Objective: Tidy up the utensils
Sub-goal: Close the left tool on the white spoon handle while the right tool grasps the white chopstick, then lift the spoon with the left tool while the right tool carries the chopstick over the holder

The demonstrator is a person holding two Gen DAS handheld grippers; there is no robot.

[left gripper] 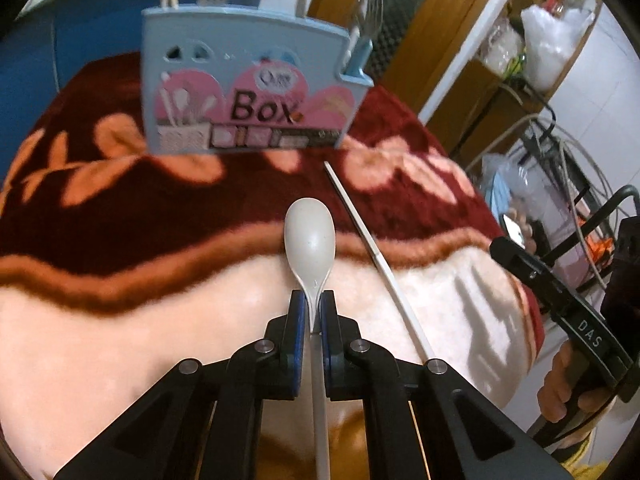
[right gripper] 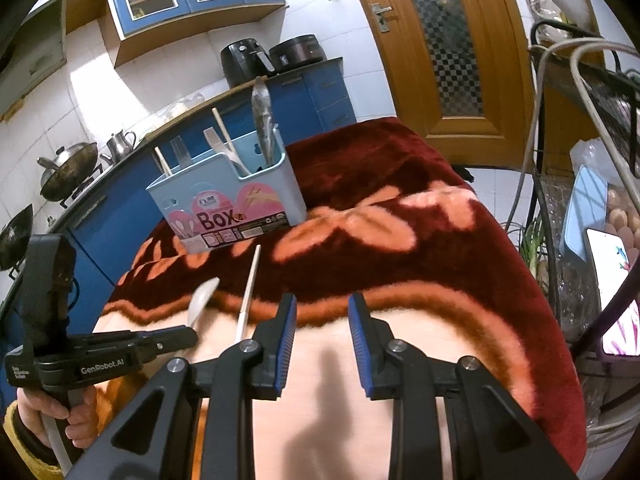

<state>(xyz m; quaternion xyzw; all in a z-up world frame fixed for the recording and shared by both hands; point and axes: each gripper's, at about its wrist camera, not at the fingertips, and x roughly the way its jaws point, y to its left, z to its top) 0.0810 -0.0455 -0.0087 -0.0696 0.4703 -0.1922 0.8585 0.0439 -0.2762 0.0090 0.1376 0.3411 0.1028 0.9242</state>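
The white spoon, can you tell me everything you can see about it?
The white spoon looks like smooth, pale plastic, with an oval bowl and a long thin handle. The left gripper is shut on its neck, just behind the bowl, and the handle runs back between the fingers. The bowl points toward the blue utensil box, which stands apart from it, above the red flowered blanket. A white chopstick lies beside it, not touching.

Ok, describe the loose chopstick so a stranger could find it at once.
Start at the blue utensil box on the red floral blanket. In front of it lies the white chopstick, alone on the blanket. Unlike the white spoon beside it, it is thin, straight and ungripped.
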